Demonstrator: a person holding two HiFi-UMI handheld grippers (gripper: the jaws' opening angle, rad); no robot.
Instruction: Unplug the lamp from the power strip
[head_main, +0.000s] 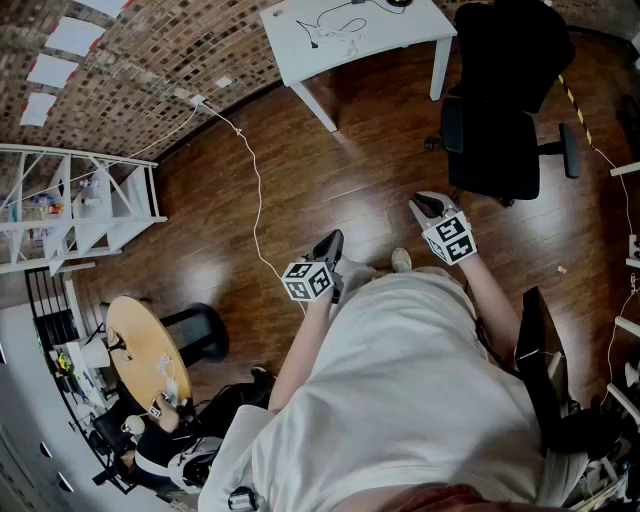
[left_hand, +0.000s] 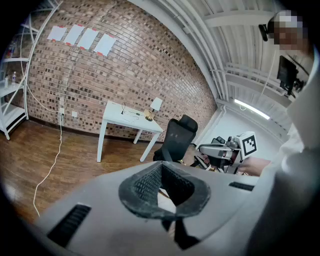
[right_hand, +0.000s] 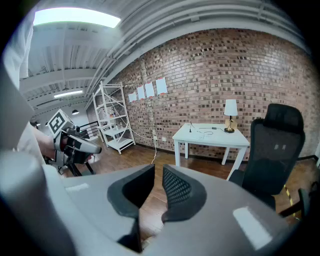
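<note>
The dark brown wooden plank floor (head_main: 300, 180) meets a red-brown brick wall (right_hand: 225, 65), against which stands a white rectangular four-legged table (head_main: 400, 35). A black high-backed office chair (head_main: 505, 110) stands just off the table's right end, and a white open metal shelving unit (head_main: 90, 205) stands well to the left. A thin white cable (head_main: 258, 200) runs from a wall socket across the floor toward the person. The small table lamp with white shade and brass base (right_hand: 230, 115) stands upright at the table's far right corner, and its thin dark cord (head_main: 335, 25) trails leftward along the table top, roughly parallel to the long edges. The power strip is too small to make out, so the plug's place is uncertain. The left gripper (head_main: 330, 240) and the right gripper (head_main: 428, 205) hang level with each other above the floor, well apart from the table and tilted downward. Each has its jaws parted by a narrow gap, with only floor showing between them. The lamp lies straight ahead of both. The right gripper is judged slightly nearer, but the chair crowds its path. Bare floor leaves a freer approach to the table's front edge on the left.
</note>
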